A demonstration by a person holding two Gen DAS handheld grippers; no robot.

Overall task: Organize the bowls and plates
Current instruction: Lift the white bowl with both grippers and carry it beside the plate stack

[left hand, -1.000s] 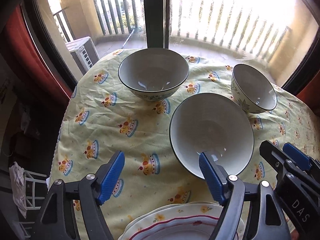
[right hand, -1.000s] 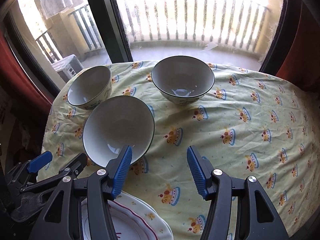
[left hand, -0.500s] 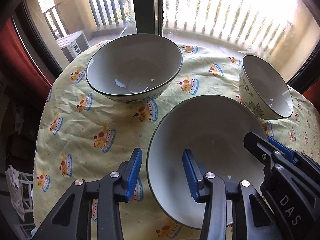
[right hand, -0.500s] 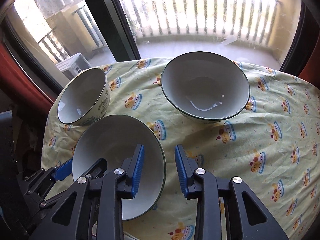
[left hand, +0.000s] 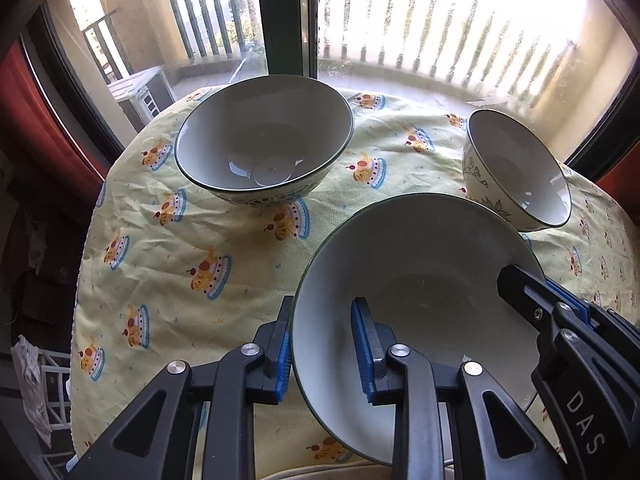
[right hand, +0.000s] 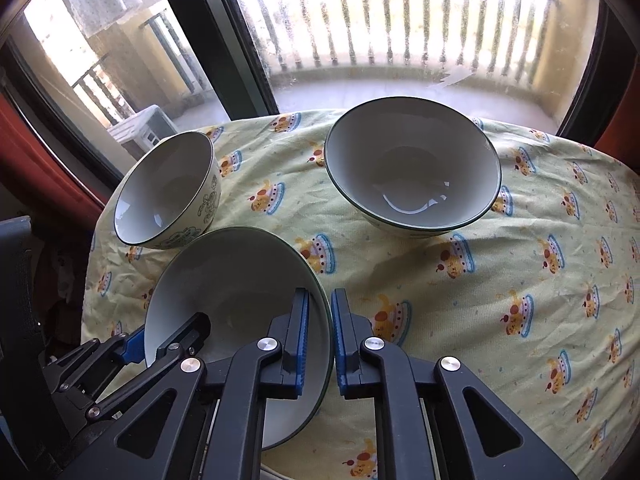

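Note:
A white near bowl with a dark green rim (left hand: pixel 420 280) (right hand: pixel 236 280) sits tilted at the table's near edge. My left gripper (left hand: pixel 322 348) straddles its left rim, one finger outside, one inside, closed on it. My right gripper (right hand: pixel 320 340) is shut on its right rim, which runs between the blue pads. A second large far bowl (left hand: pixel 264 148) (right hand: pixel 412 168) stands further back. A smaller patterned small bowl (left hand: pixel 516 172) (right hand: pixel 168 196) stands beside it.
The round table wears a yellow cloth (left hand: pixel 192 248) (right hand: pixel 520 280) printed with cakes. A plate edge (left hand: pixel 320 474) peeks out under the near bowl. Behind the table are a window frame (left hand: pixel 284 16) and balcony railing. The table's left edge drops to the floor.
Both grippers moved forward onto the near bowl and closed on its opposite rims. The bowl now looks tilted and nearer. The plate stack has slipped almost out of view below.

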